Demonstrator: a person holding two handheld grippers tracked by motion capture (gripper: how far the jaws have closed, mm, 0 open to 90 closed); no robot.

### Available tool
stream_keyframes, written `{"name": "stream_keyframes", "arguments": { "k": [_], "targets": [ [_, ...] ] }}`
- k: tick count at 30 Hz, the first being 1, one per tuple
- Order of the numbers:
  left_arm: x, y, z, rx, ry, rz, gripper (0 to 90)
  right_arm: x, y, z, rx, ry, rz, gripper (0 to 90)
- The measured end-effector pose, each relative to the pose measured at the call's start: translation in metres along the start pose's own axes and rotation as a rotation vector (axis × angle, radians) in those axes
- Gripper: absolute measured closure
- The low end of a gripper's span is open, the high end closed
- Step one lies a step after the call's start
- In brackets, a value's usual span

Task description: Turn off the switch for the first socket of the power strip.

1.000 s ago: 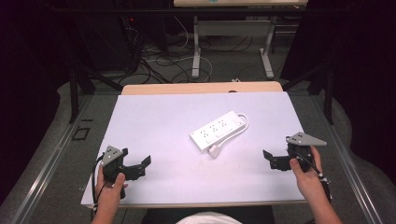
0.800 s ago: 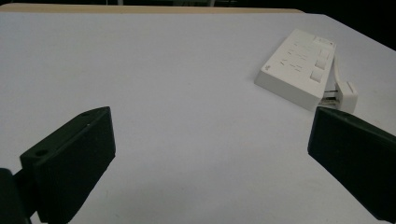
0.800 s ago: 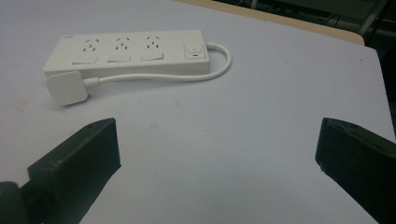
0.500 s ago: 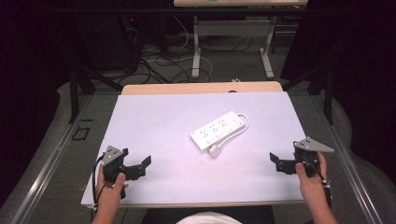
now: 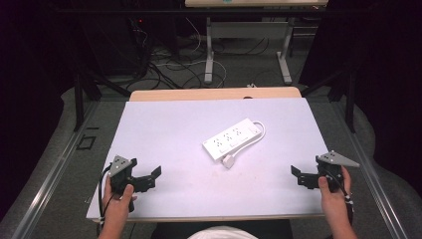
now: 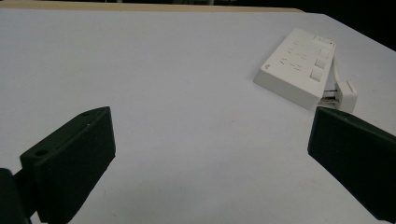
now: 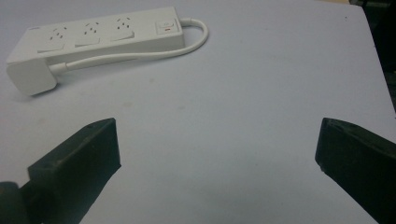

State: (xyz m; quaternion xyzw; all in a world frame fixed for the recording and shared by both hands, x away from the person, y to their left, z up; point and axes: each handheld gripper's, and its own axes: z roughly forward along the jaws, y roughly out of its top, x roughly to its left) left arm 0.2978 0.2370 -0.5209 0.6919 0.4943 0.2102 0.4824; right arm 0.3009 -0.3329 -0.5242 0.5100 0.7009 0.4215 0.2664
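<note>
White surface (image 5: 164, 124) over a dim floor strewn with cables; we see the power strip (image 5: 233, 139) lying flat near its middle, its cord looped back and the plug (image 5: 228, 161) beside its near end. Left hand-held gripper (image 5: 149, 178) sits well short and left of the strip, jaws wide apart, holding nothing. Right hand-held gripper (image 5: 297, 177) is well to the strip's right, likewise spread wide and empty.

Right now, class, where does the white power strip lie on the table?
In the high view, the white power strip lies diagonally near the middle of the white table, its plug beside its near end, between both open grippers.
</note>
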Motion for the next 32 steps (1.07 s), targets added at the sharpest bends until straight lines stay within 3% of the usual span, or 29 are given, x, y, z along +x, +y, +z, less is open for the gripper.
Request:
{"name": "stream_keyframes", "arguments": {
  "k": [14, 19, 24, 26, 32],
  "targets": [
    [0.0012, 0.0002, 0.0001, 0.007, -0.001, 0.006, 1.2, 0.0028, -0.0076, 0.0049, 0.040, 0.031, 0.020, 0.0],
    [0.0010, 0.0004, 0.0004, 0.001, 0.000, 0.002, 1.2, 0.0043, -0.0086, 0.0071, 0.049, 0.041, 0.005, 0.0],
    [0.0011, 0.0005, 0.0009, 0.004, 0.001, 0.005, 1.2, 0.0048, -0.0096, 0.0084, 0.031, 0.032, 0.023, 0.0],
    [0.0010, 0.0006, 0.0012, 0.004, 0.000, 0.004, 1.2, 0.0036, -0.0093, 0.0070, 0.057, 0.041, 0.025, 0.0],
    [0.0008, 0.0010, 0.0018, 0.002, -0.001, 0.000, 1.2, 0.0025, -0.0099, 0.0071, 0.051, 0.030, 0.038, 0.0]
  ]
}}
